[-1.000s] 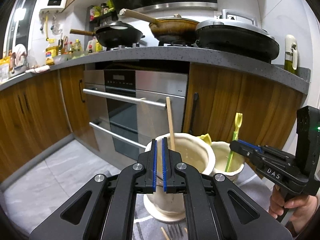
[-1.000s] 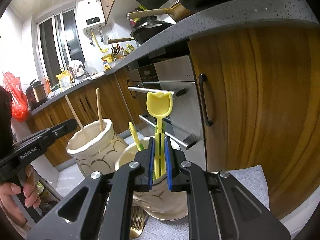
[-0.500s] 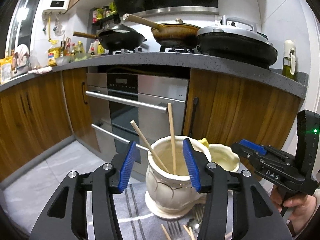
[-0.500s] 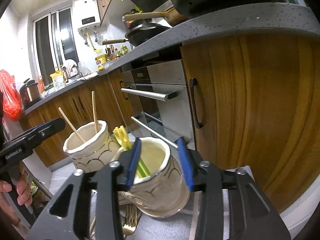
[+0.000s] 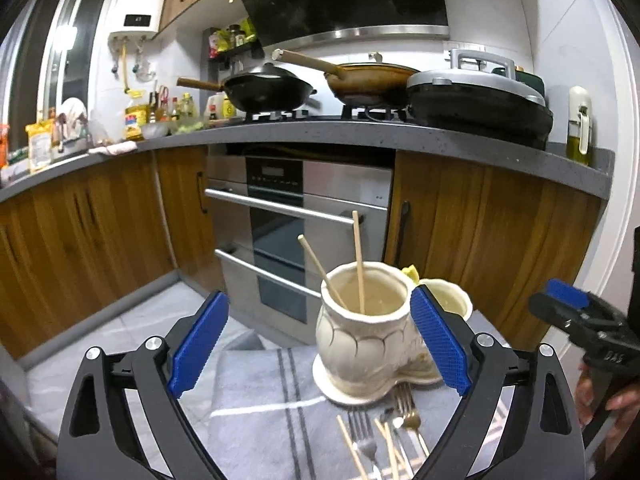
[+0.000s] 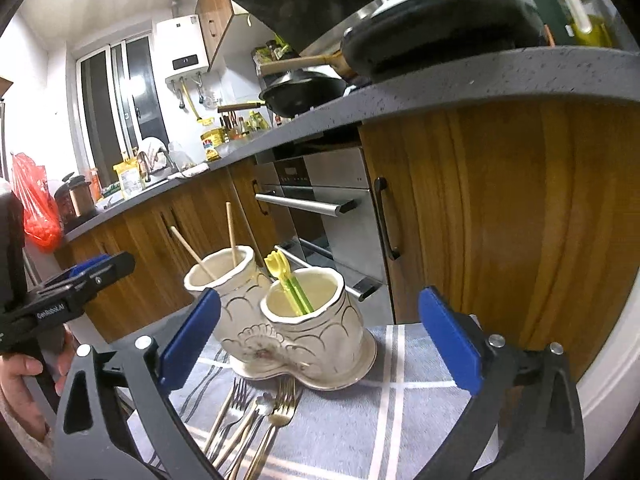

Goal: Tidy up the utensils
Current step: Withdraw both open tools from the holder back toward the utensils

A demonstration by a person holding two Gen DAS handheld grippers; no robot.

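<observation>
- Twin ceramic holder (image 6: 296,332) is my landmark: two joined pots on one base, standing on the striped cloth (image 6: 400,412), in front of the wooden cabinet doors.
- Left pot holds two wooden chopsticks (image 5: 359,260), leaning, tips well above the rim. Right pot holds the yellow and green plastic utensils (image 6: 290,284), heads poking out.
- Loose metal forks (image 6: 276,412) and more chopsticks (image 5: 352,448) lie on the cloth just in front of the holder's base; not yet sorted.
- My left gripper (image 5: 316,344) is spread wide with nothing between the pads; jaws have just been opening. It sits in front of the holder's left pot.
- My right gripper (image 6: 320,336) is also spread wide and empty, jaws just opened, facing the holder's right pot.
- Risk: the forks overlap in a pile, so a pinch may grab two or drag neighbours off the cloth.
- Risk: the right finger of the left gripper looks close beside the left pot; a careless swing could knock the holder or tip the chopsticks out.
- Risk: both grippers aim at the same pile, so they may collide.
- Around: oven (image 5: 304,232) behind the holder, pans on the counter above it. Nothing blocks the pile except the grippers themselves.
</observation>
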